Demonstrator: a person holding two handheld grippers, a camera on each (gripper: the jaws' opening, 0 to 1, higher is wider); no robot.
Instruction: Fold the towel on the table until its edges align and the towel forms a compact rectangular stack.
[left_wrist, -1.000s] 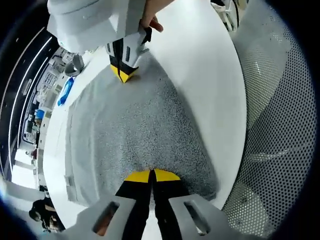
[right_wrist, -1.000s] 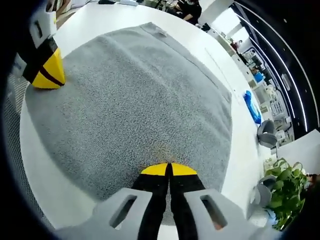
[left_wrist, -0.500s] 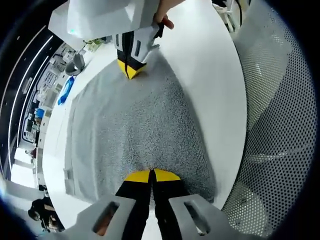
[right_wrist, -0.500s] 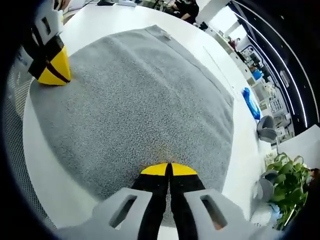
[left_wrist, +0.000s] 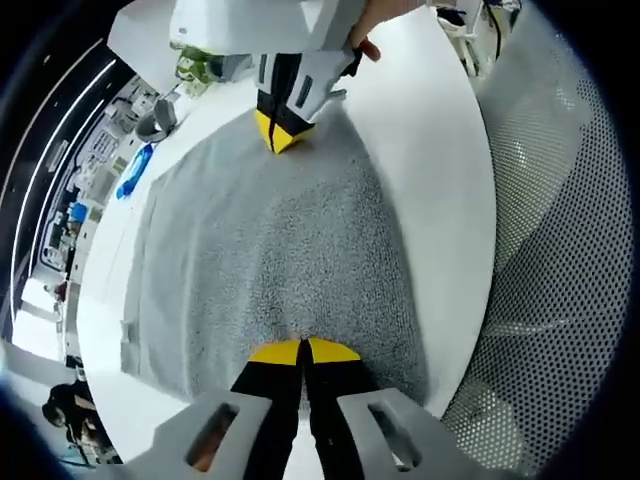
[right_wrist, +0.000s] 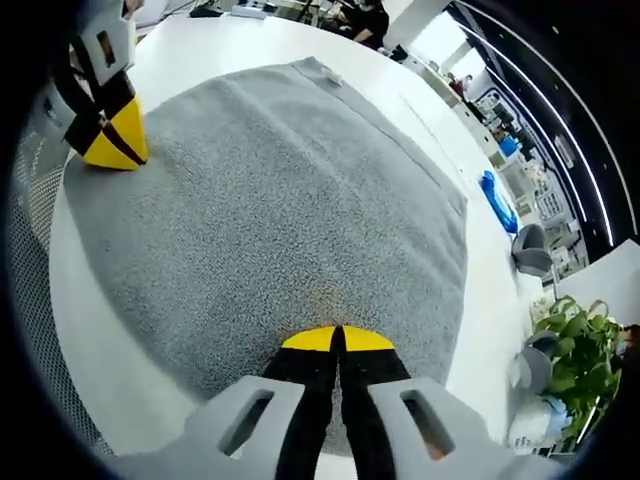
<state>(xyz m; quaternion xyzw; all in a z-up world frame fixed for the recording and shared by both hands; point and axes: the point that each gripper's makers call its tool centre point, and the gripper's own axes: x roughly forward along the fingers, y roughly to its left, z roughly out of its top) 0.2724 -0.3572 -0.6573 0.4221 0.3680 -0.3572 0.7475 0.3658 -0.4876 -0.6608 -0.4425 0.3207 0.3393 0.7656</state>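
Note:
A grey towel (left_wrist: 270, 250) lies spread flat on the white table (left_wrist: 430, 150). At its near edge my left gripper (left_wrist: 303, 351) has its yellow tips shut on the cloth. The right gripper (left_wrist: 283, 132), held by a hand, pinches the same edge farther along. In the right gripper view the towel (right_wrist: 280, 200) stretches away, and my right gripper (right_wrist: 337, 340) is shut on its near border. The left gripper (right_wrist: 112, 147) grips the towel's corner at the upper left. A small label (right_wrist: 333, 76) sits on the far hem.
A perforated mesh chair back (left_wrist: 560, 250) stands just past the table's rounded edge. A blue object (right_wrist: 497, 203) lies on the table beyond the towel. A potted plant (right_wrist: 575, 340) and a seated person (right_wrist: 370, 15) are farther off.
Both views have shifted slightly. The other gripper now stands a little farther right in each view. Both grippers stay shut on the towel's near edge, and the towel still lies flat.

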